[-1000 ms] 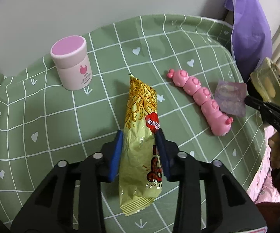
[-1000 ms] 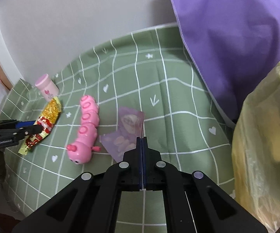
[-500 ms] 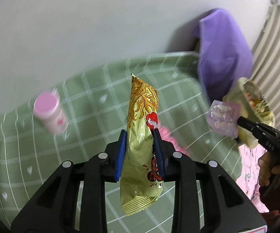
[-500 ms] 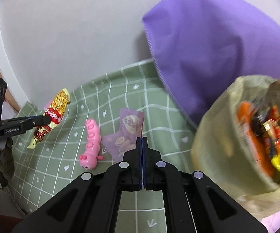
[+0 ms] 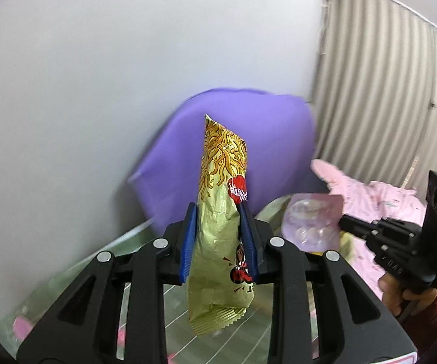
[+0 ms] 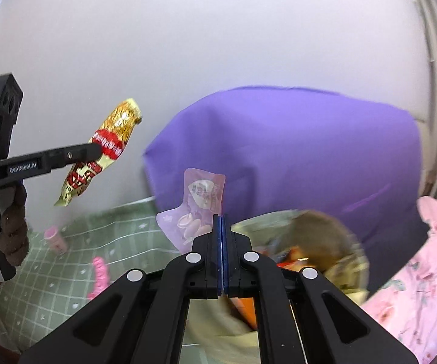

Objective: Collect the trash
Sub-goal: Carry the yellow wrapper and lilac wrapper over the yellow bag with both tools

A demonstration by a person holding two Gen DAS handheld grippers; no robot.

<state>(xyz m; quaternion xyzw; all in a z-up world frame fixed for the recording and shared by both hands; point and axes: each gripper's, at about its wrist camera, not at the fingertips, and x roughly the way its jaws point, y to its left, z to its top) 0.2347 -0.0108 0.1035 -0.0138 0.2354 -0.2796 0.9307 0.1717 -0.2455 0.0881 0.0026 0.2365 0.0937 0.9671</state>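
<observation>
My left gripper is shut on a tall yellow noodle snack packet and holds it upright in the air. The packet also shows in the right wrist view, high at the left. My right gripper is shut on a pale purple wrapper, held just above the rim of a beige trash bag with wrappers inside. In the left wrist view the purple wrapper hangs from the right gripper at the right.
A purple cushion leans on the grey wall behind the bag. A green checked cloth lies below left with a pink caterpillar toy and a pink jar. Pink fabric lies at the right.
Both grippers have risen and swung right toward the trash bag, carrying the noodle packet and the purple wrapper. The cloth, toy and jar dropped low in view.
</observation>
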